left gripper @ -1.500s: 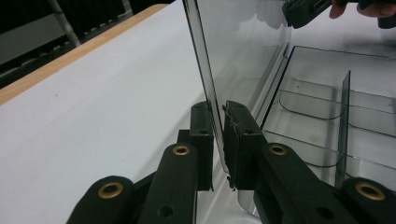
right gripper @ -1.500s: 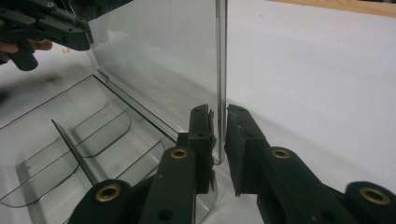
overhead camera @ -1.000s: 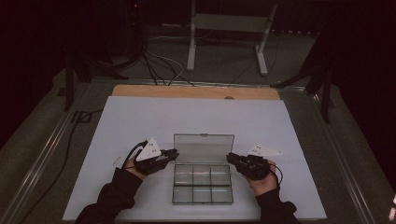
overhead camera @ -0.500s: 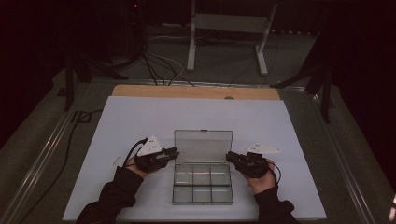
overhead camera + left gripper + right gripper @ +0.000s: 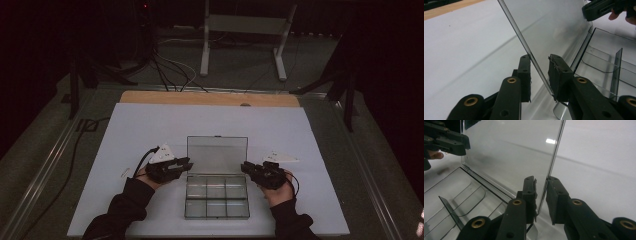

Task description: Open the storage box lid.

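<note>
A clear compartment box [image 5: 217, 196] is sitting near the front edge of the white surface [image 5: 140, 125], its transparent lid [image 5: 217, 154] standing upright. The left gripper [image 5: 186, 163] is straddling the lid's left edge, its jaws having just been opening and now standing slightly apart around it without clamping. The right gripper [image 5: 245, 167] is bracketing the lid's right edge likewise, a narrow gap showing beside each pad.

We note a clear, faintly grey plastic box [image 5: 217, 195] with a see-through lid [image 5: 217, 155] on a white, unpatterned table sheet [image 5: 130, 130]. Both grippers, left [image 5: 186, 163] and right [image 5: 245, 167], are black with brass-coloured rivets; sleeves [image 5: 125, 205] black.
</note>
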The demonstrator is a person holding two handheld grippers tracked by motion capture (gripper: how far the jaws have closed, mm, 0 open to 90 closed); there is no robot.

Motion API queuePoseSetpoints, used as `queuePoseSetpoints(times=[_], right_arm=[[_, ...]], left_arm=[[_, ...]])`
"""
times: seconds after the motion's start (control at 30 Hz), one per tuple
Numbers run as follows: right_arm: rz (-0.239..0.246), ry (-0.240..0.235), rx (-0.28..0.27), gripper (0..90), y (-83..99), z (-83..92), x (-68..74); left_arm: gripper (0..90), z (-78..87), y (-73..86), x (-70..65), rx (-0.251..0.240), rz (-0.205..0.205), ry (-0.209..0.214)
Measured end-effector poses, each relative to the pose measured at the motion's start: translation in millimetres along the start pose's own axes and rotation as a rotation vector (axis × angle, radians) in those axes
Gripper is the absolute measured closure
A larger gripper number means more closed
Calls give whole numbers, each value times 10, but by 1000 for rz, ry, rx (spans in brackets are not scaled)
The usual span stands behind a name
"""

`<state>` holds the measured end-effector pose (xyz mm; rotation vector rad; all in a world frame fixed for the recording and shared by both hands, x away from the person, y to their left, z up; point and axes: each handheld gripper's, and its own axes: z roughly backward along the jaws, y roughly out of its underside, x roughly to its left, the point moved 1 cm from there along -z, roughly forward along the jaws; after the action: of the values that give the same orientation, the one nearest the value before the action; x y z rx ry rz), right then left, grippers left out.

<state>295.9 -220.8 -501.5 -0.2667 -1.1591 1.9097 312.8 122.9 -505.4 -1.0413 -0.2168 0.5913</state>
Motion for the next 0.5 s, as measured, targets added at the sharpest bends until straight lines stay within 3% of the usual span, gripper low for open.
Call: queuePoseSetpoints(times=[0.37,0.5], right_arm=[[-19,-2,7,749,6,-24,-11],[-17,-1,12,732,8,-33,-12]], left_arm=[[720,-26,18,36,3,45,19],[694,-51,30,19,18,36,13]])
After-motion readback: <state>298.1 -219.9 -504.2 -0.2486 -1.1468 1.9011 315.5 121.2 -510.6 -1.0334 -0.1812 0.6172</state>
